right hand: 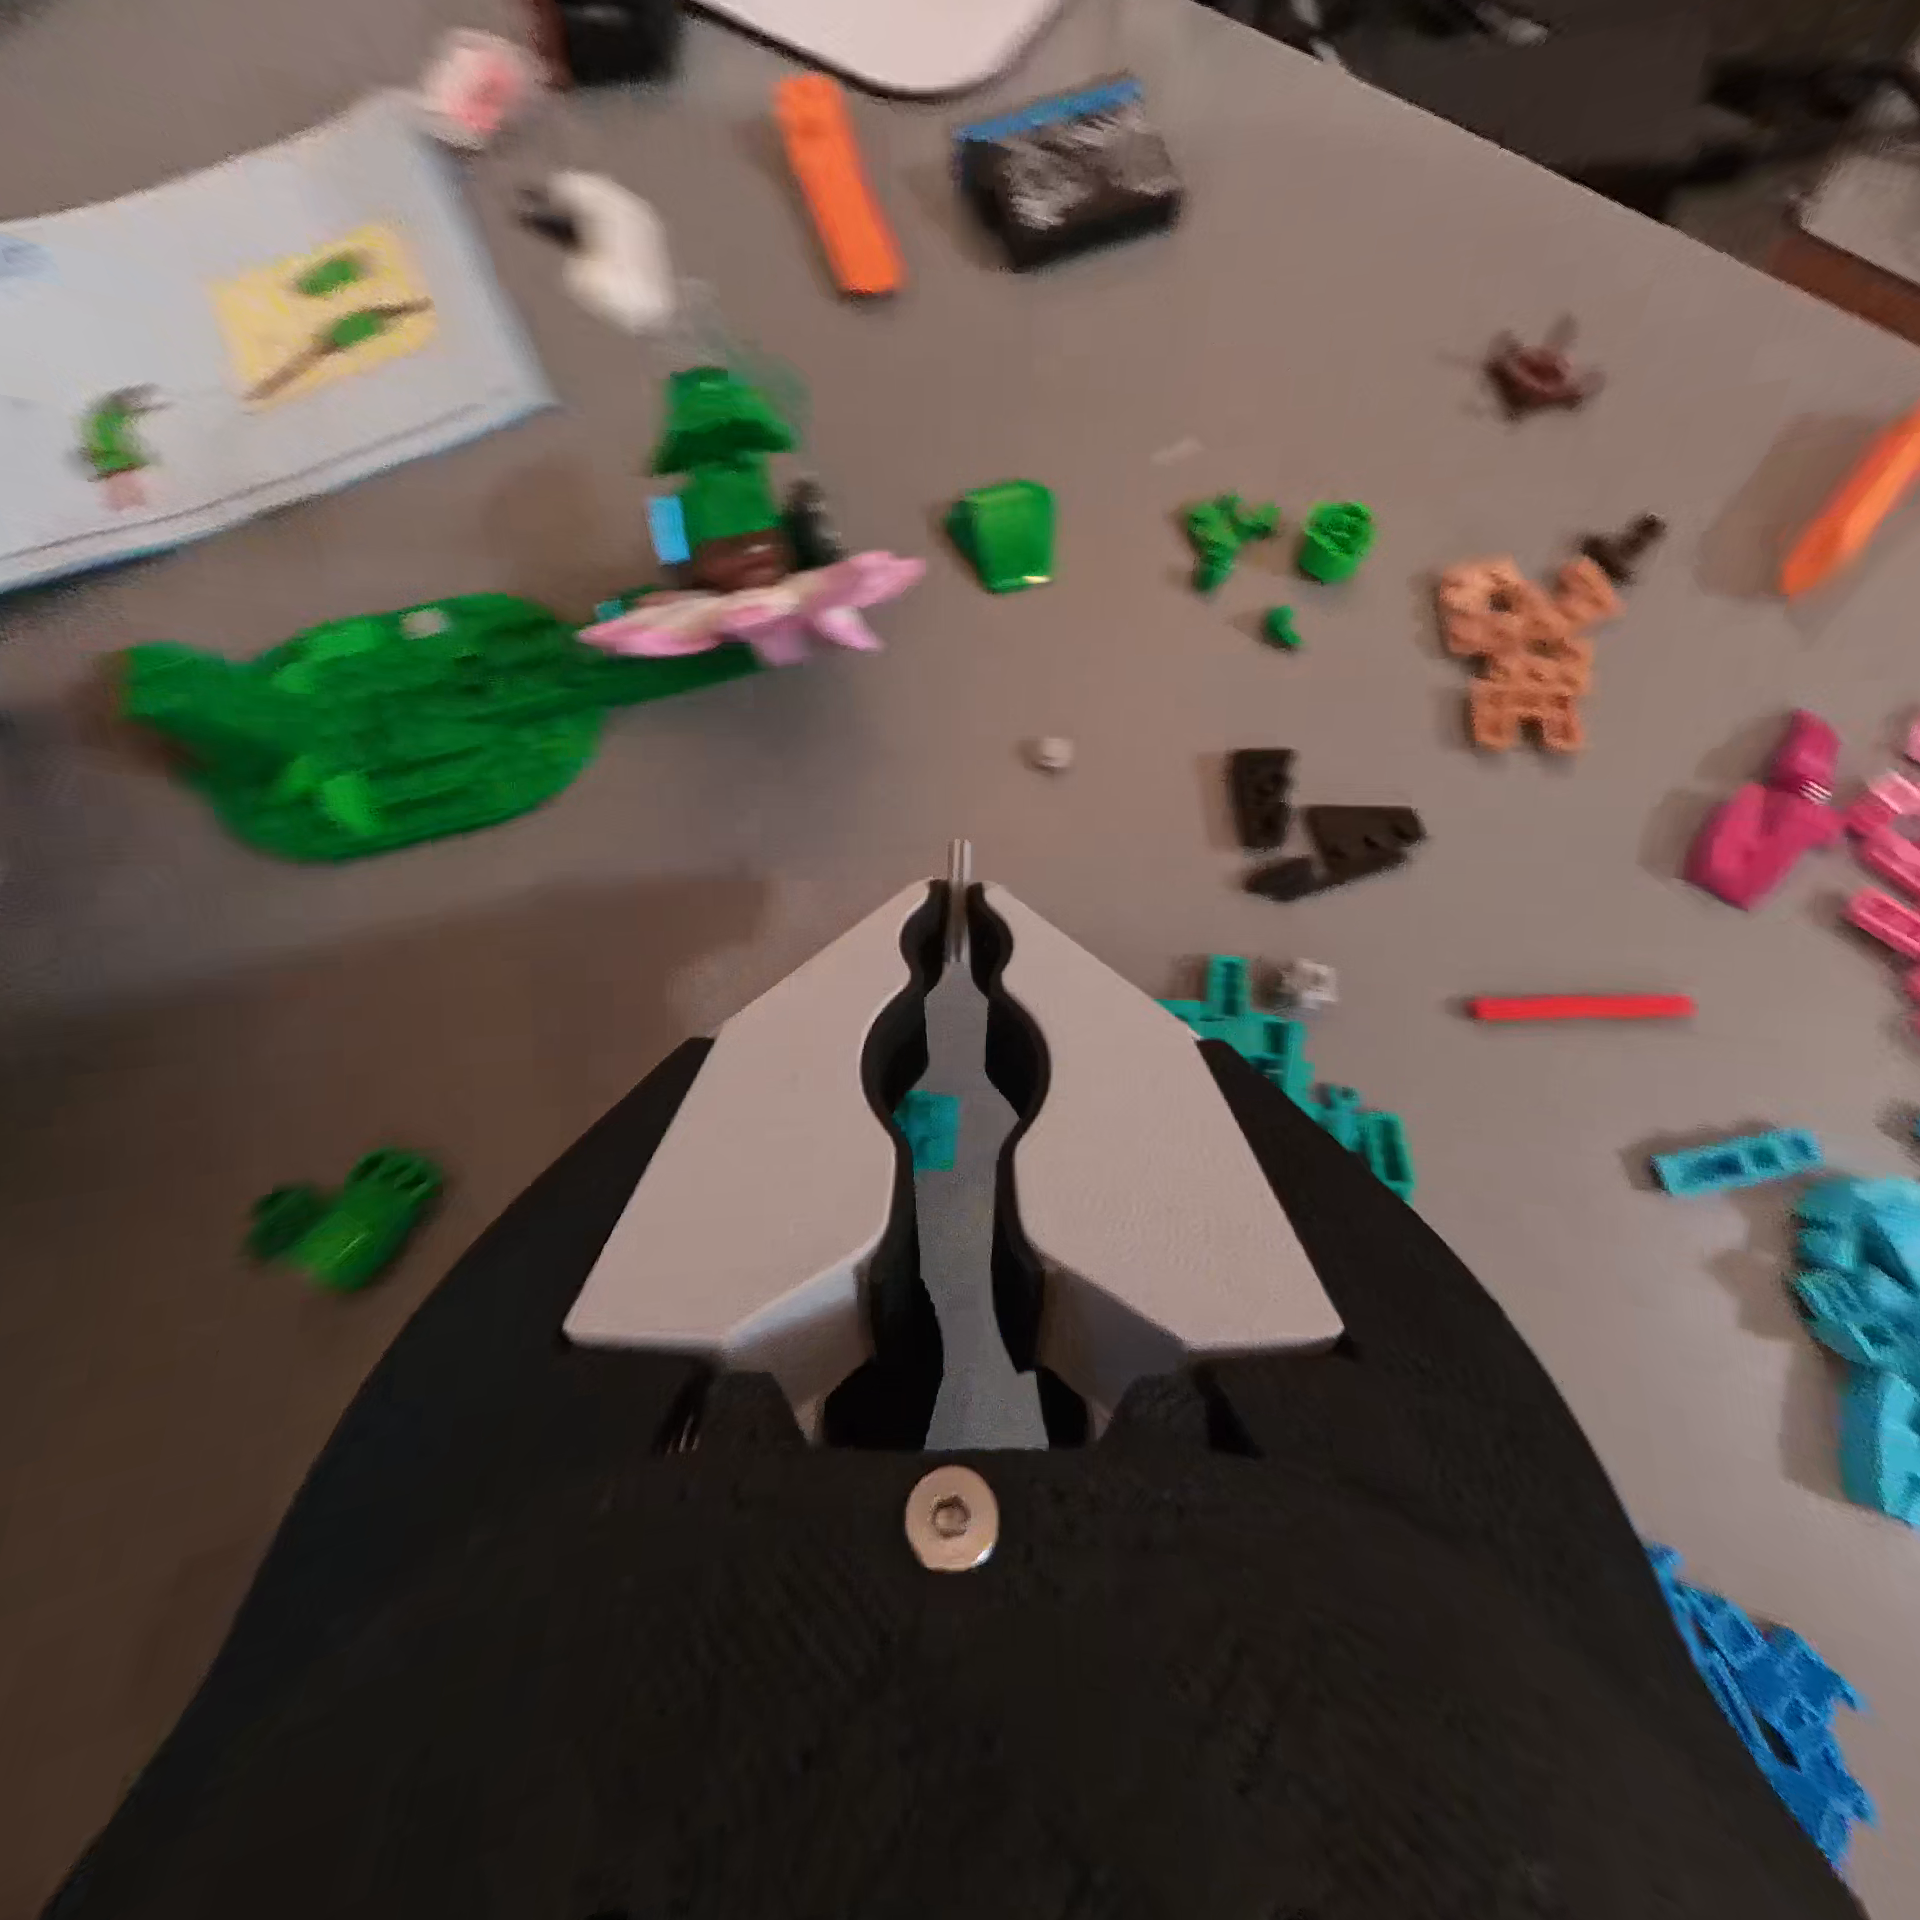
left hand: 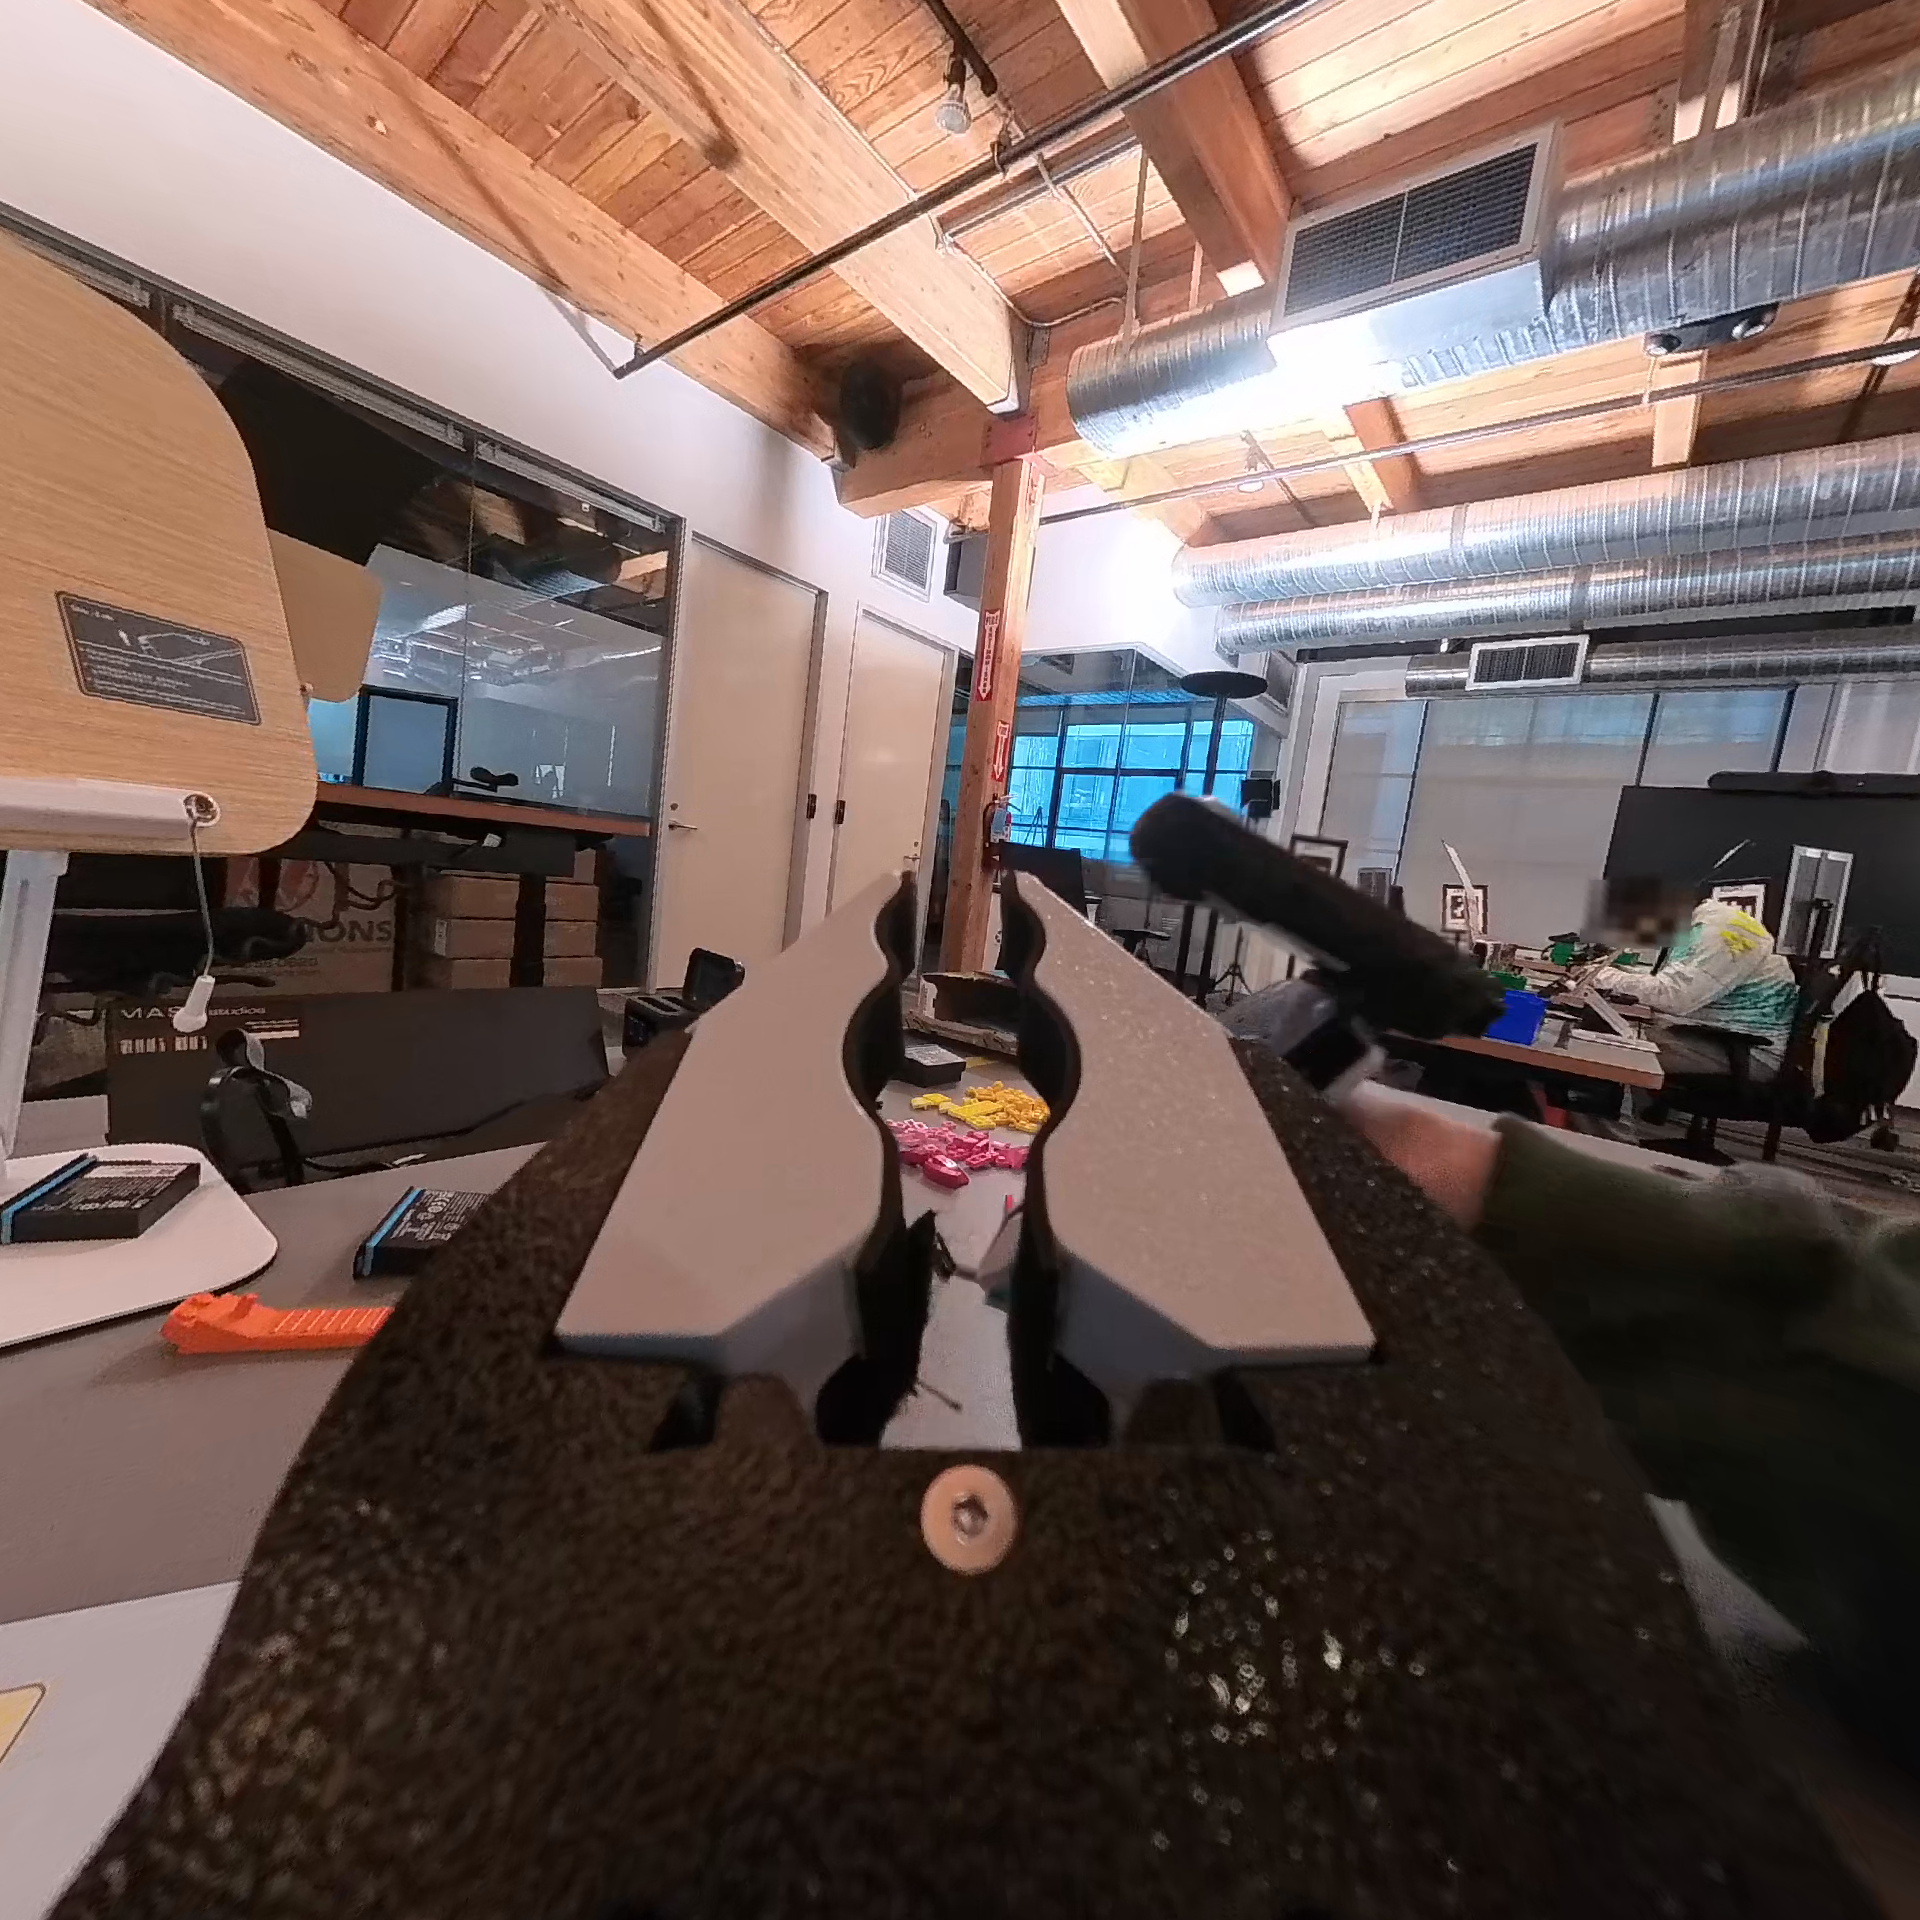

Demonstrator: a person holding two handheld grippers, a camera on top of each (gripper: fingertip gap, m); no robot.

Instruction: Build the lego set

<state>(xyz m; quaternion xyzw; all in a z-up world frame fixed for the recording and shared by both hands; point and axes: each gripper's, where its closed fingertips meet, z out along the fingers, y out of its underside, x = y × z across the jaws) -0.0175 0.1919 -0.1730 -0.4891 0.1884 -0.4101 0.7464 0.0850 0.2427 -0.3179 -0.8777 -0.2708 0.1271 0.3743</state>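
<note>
In the right wrist view my right gripper (right hand: pixel 958 896) hangs above the grey table (right hand: pixel 623 987), shut on a thin grey pin (right hand: pixel 958 864) that sticks out past the tips. Ahead and to the left lies the green build (right hand: pixel 384 717), with a pink flower part (right hand: pixel 769 613) and a green tree (right hand: pixel 722 457) on its far end. The picture is blurred. In the left wrist view my left gripper (left hand: pixel 961 894) is tilted up toward the room, its jaws a little apart and empty. Pink pieces (left hand: pixel 951 1143) and yellow pieces (left hand: pixel 992 1107) show between its fingers.
An instruction booklet (right hand: pixel 239 343) lies far left. Loose pieces lie right: a green slope (right hand: pixel 1006 535), tan pieces (right hand: pixel 1522 649), black plates (right hand: pixel 1299 821), teal pieces (right hand: pixel 1309 1081), a red bar (right hand: pixel 1579 1006), magenta pieces (right hand: pixel 1766 831). An orange separator (right hand: pixel 836 187) and a black battery (right hand: pixel 1070 171) lie beyond. The tips of one gripper are about 20 cm away from the tips of the other. To reach the green tree (right hand: pixel 722 457) in a straight line is about 10 cm for my right fingers, about 15 cm for my left.
</note>
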